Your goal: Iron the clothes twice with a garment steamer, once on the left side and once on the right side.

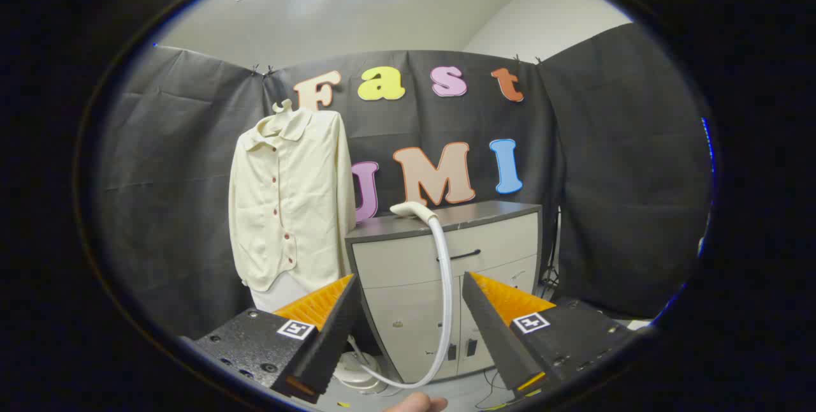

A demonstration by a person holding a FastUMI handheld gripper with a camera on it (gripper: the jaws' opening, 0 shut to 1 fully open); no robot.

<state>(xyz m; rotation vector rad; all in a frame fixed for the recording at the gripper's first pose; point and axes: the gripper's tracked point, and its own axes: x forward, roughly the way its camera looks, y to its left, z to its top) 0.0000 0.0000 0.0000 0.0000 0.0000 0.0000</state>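
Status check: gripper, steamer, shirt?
Gripper open, holding nothing. Steamer head lies on cabinet beyond fingers, hose hanging. Shirt hangs beside cabinet, path unobstructed.

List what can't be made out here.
- Steamer base: partly hidden behind the left finger.
- Steamer head on the cabinet: too small to see its face.
- Shirt hem: hidden behind that finger.
- Gripper: open, holding nothing.
- Hand: cut off at the bottom.
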